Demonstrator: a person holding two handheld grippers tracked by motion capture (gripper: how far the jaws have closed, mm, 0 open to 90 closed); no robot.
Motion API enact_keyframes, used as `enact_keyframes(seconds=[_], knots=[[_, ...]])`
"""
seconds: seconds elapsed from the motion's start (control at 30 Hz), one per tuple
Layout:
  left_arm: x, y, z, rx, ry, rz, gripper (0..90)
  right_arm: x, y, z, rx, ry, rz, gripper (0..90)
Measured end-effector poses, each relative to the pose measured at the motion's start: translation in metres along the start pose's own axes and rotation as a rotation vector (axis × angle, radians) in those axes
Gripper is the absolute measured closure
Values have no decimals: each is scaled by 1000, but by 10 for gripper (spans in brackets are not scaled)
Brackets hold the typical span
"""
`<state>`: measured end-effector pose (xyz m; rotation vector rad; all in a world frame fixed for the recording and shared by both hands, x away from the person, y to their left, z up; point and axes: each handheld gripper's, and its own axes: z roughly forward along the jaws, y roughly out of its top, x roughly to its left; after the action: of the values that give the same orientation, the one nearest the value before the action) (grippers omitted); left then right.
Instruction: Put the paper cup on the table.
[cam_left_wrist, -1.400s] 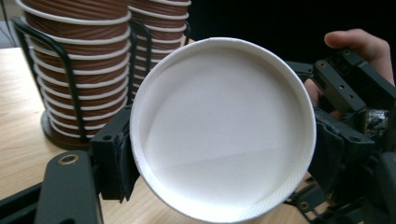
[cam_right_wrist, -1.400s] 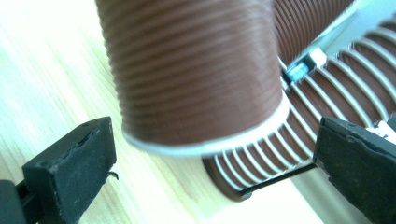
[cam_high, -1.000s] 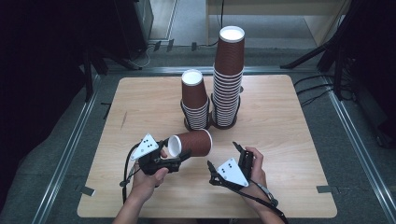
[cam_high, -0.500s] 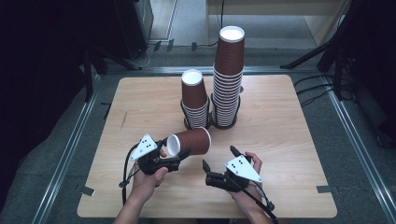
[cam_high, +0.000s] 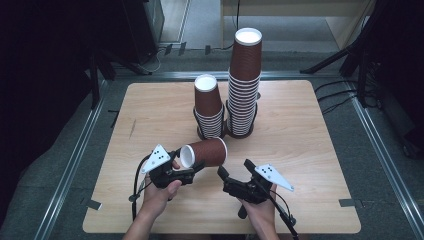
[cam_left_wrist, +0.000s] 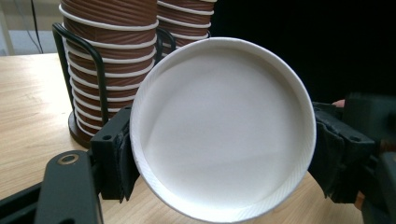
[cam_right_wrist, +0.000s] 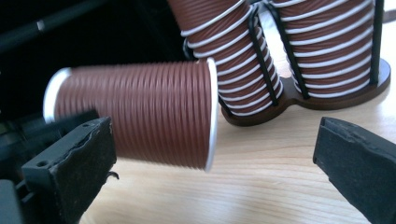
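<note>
We hold a cup (cam_high: 204, 153) on its side in our left gripper (cam_high: 192, 170), fingers clamped across its base, above the table's (cam_high: 310, 150) near middle. Our right gripper (cam_high: 225, 176) waits just beside its rim, fingers spread and empty. Two cup stacks (cam_high: 227, 100) stand toward the far edge.

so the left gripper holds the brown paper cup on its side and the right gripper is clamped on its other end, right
Not quite. The left gripper does hold the brown paper cup on its side, but the right gripper is not clamped on it. The right gripper view shows its jaws spread wide apart, with the cup's wide end ahead of them and untouched.
</note>
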<state>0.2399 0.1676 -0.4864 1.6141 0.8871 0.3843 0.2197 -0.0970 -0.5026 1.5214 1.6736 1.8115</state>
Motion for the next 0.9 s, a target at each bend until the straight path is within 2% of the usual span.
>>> enact_keyframes(seconds=[0.03,0.07,0.23,0.3,0.4,0.43,0.47,0.5,0.53,0.7,0.73,0.8,0.83,0.9], knots=[[0,0,0,0,1,1,219,-2,3,-1,-11,11,70,0],[0,0,0,0,1,1,220,-2,3,-1,-11,11,70,0],[-1,-1,1,-9,7,3,219,-7,6,1,-22,17,264,0],[-1,-1,1,-10,7,4,219,-6,5,1,-22,16,275,0],[-2,-1,2,-8,2,8,220,-4,4,3,-16,8,338,0],[-3,-2,2,-9,3,7,219,-4,4,4,-22,7,374,0],[-3,-2,3,-9,2,10,219,-4,4,4,-22,7,374,0],[-3,-2,3,-8,2,12,219,-4,5,5,-22,25,416,0],[-4,-2,3,-9,2,13,219,-4,5,5,-22,25,416,0],[-5,-3,3,-14,5,12,219,-2,5,7,-28,71,519,0],[-5,-3,4,-16,6,11,219,-2,4,9,-41,83,562,0],[-5,-3,4,-15,9,16,219,-2,4,10,-47,87,571,0],[-6,-3,4,-16,9,17,219,-1,4,11,-56,83,598,0],[-6,-3,4,-15,10,17,219,-1,3,12,-59,88,612,0]])
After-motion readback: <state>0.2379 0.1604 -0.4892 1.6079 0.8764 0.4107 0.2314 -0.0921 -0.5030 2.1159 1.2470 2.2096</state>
